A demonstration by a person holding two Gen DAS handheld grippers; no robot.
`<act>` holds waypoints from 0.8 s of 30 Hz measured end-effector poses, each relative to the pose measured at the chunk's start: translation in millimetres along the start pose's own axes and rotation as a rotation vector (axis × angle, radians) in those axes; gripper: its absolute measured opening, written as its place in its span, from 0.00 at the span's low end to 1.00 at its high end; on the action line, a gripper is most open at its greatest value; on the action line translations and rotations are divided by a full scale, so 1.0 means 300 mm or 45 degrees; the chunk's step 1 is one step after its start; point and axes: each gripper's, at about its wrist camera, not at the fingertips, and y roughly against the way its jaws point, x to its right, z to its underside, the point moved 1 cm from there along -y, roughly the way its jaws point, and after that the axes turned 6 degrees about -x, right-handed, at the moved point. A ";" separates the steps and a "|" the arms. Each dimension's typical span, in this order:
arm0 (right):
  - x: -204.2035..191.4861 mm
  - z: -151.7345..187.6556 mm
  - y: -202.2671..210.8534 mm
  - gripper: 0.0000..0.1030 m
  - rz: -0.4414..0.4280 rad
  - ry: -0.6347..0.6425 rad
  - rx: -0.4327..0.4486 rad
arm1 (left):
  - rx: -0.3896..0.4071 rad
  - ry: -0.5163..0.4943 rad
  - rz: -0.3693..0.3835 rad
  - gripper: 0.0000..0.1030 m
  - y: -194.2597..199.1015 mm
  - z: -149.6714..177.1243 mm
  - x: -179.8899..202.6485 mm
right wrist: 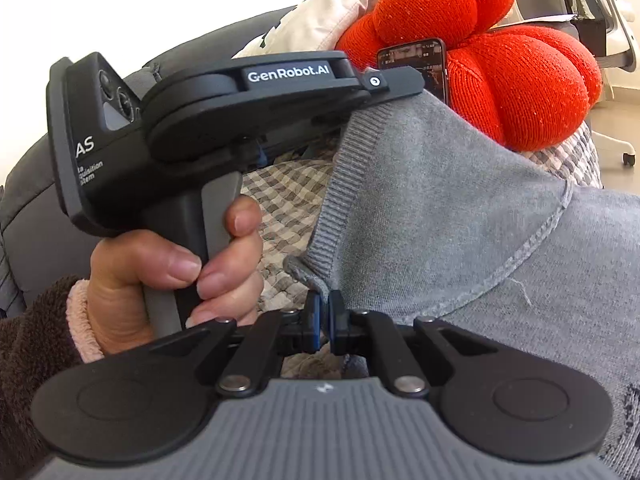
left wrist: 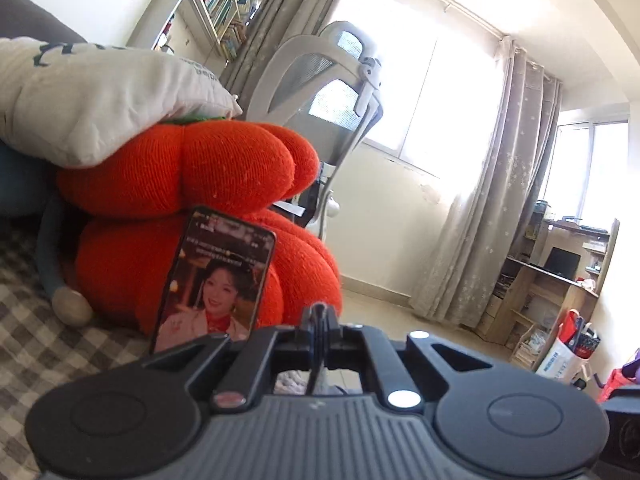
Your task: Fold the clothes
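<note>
A: The right hand-held gripper (right wrist: 324, 312)?
B: Clamped on the ribbed hem of the grey sweatshirt (right wrist: 460, 208); the left hand-held gripper (right wrist: 412, 84) pinches that hem higher, lifted over the checked bed cover (right wrist: 280, 196).
A: Counts?
B: One sweatshirt; two red cushions (right wrist: 520, 88); one phone (left wrist: 216, 276); clear floor at right.

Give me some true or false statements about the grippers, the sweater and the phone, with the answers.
1. The right gripper is shut on the grey sweater's edge. True.
2. The phone lies flat on the checked cover. False: it stands propped against the red cushion.
3. The left gripper is wide open. False: it is shut.
4. The phone's screen is lit. True.
5. The cushion is blue. False: it is red.
</note>
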 end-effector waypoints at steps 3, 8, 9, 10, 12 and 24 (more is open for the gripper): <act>-0.003 -0.002 -0.018 0.09 0.006 -0.010 -0.024 | -0.064 -0.078 -0.206 0.03 -0.027 0.019 -0.028; -0.021 -0.005 -0.048 0.15 -0.017 -0.010 -0.067 | -0.157 -0.110 -0.391 0.04 -0.034 0.051 -0.097; -0.027 -0.005 -0.050 0.15 -0.030 -0.006 -0.072 | -0.159 -0.085 -0.408 0.04 -0.027 0.048 -0.111; -0.033 -0.005 -0.051 0.15 -0.049 -0.004 -0.080 | -0.154 -0.057 -0.421 0.04 -0.020 0.042 -0.123; -0.044 -0.004 -0.049 0.15 -0.106 -0.002 -0.101 | -0.147 0.006 -0.436 0.07 -0.004 0.031 -0.142; -0.037 -0.011 0.148 0.39 0.067 0.049 -0.098 | -0.373 0.005 -0.147 0.35 0.104 0.128 -0.027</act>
